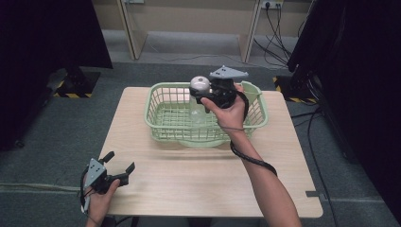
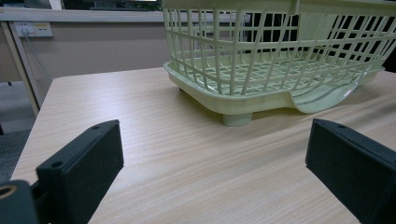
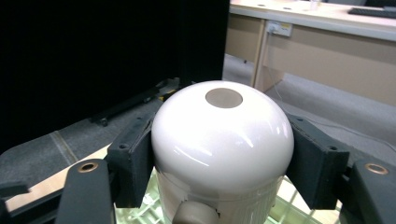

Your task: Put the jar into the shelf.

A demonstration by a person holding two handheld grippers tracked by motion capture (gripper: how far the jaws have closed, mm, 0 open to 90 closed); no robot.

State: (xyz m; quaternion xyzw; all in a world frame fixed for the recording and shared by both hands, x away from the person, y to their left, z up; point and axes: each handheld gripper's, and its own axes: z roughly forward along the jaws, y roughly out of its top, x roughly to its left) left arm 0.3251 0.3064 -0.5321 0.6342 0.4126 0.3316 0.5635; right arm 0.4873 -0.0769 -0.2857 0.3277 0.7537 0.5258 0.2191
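**A:** What can't you see?

**B:** On my right gripper view the bottle's (image 3: pixel 223 149) lower body is cut off by the frame edge; I get just the rounded white cap with a grey disc on top and a knob at the bottom edge. In the high view the clear body below the cap is hard to make out against the basket (image 1: pixel 163 113) mesh. I can't tell whether it touches the basket floor.

**A:** Right jaws?

**B:** I have the right gripper (image 1: pixel 208 94) clamped on the cap, one black pad against each side. The bottle is upright, over the basket's right-centre, cap above the rim.

**A:** Left?

**B:** The left gripper (image 1: pixel 120 163) is at the table's (image 1: pixel 189 179) near-left corner, well apart from the basket. Jaws spread wide, nothing between them but bare wood. Its view looks along the tabletop at the basket's near corner and one foot; the basket's top and far side are cropped.
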